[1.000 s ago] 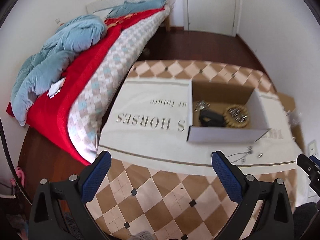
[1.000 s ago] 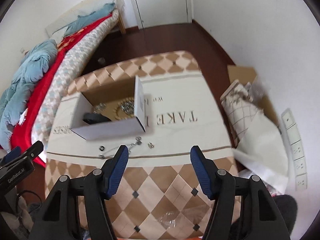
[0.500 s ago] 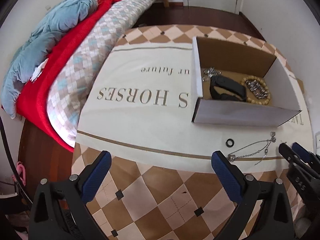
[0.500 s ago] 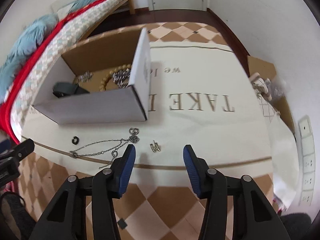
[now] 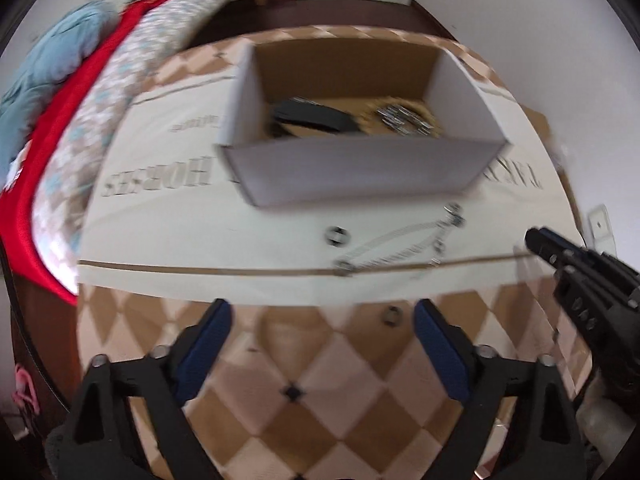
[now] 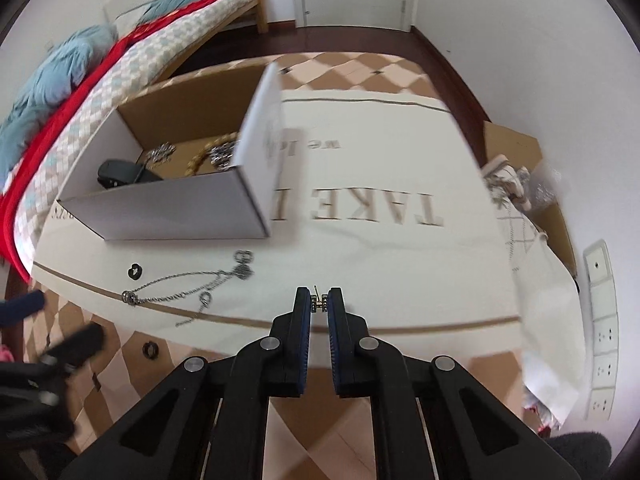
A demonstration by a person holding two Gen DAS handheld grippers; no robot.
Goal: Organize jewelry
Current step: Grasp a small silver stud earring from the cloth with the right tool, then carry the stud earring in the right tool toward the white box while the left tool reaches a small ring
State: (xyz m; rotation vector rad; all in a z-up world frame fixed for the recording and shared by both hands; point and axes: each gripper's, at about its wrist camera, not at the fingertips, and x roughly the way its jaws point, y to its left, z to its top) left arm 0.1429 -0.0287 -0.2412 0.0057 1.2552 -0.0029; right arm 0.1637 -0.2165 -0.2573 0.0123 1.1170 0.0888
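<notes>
A small gold earring [image 6: 319,303] is pinched in the right claw [image 6: 319,305] just above the cream cloth on the bench [image 6: 392,252]. A bead bracelet and chains already lie in the open box [image 6: 168,210]. A silver chain [image 6: 188,286] and two dark rings (one on the checkered edge) remain. The left claw [image 5: 322,330], closing, holds nothing.

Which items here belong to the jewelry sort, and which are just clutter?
Job:
- small earring clamped in the right gripper
- silver chain on the cloth
- black ring
- dark ring on the checked cover
- cardboard box with pieces inside
- left gripper, jaws closing, nothing between them

Clutter:
- bed
- bag pile by the wall
</notes>
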